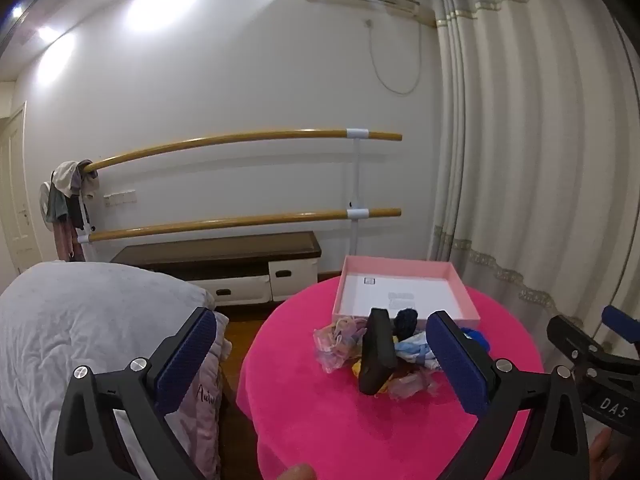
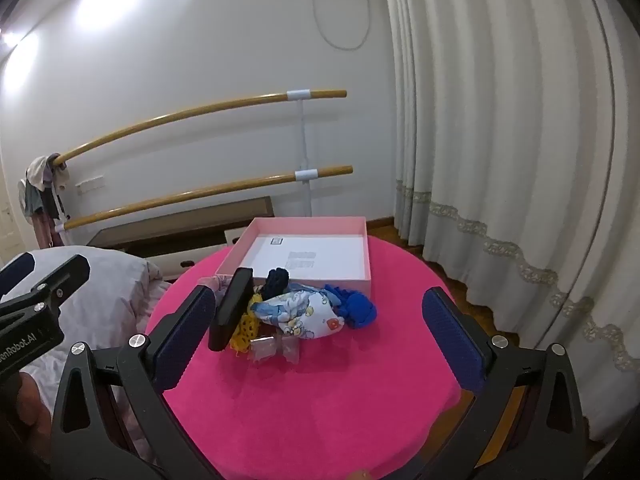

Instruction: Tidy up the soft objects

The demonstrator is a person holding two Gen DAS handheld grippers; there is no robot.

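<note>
Right wrist: soft pile (image 2: 304,312) beyond jaws.

We cannot read the small label (image 2: 277,240) printed inside the pink box (image 2: 304,224). A black phone-like slab (image 2: 232,308) hides part of the cloth pile (image 2: 304,312), and the table's (image 2: 320,400) near edge is perhaps cut off below.

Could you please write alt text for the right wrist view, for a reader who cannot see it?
The open right gripper points at a pile of soft items on a round pink table, in front of an empty pink box. The left gripper shows at the left edge.
</note>
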